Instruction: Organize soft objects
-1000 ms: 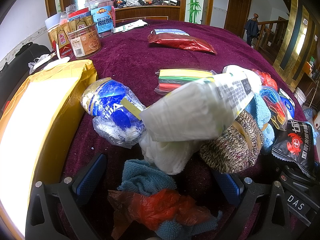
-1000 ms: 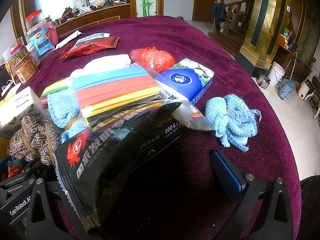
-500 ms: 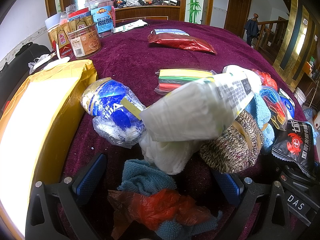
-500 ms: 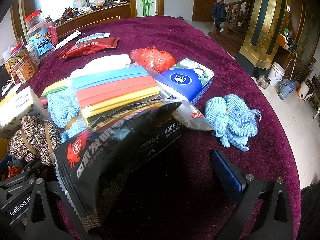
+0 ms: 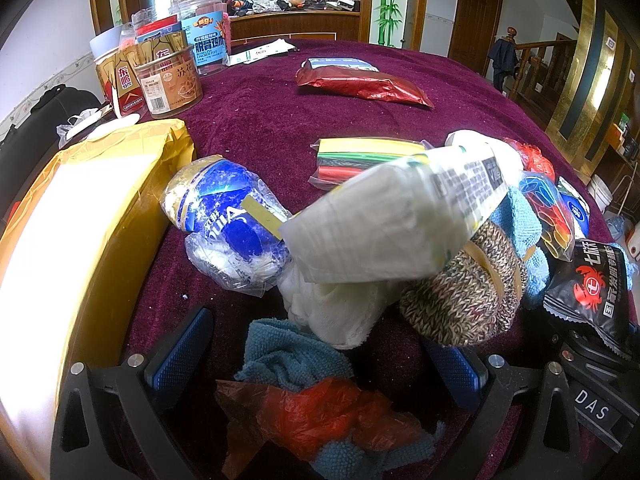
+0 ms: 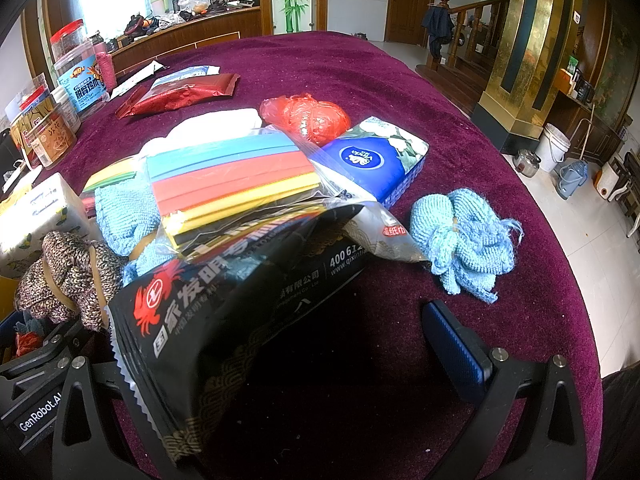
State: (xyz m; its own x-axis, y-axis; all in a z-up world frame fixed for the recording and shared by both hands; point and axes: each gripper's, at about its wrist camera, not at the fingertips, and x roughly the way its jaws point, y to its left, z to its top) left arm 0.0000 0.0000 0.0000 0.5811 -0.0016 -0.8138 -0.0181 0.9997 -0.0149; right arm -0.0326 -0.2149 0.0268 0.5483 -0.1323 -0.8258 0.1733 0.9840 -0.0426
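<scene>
Left claw (image 5: 320,364) stands apart over a blue cloth (image 5: 288,356) and red bag (image 5: 320,412) on the bench (image 5: 260,120); both look light, limp; pinch a gathered fold. Right claw (image 6: 280,344) also apart; black pouch (image 6: 224,320) lies between its fingers, unclamped, slick and crinkly; take its edge.

"das" is read on the right gripper's body (image 5: 592,404), "genrobot.ai" on the left gripper's body (image 6: 38,420), and "400 61" on the black snack bag (image 6: 224,320).
</scene>
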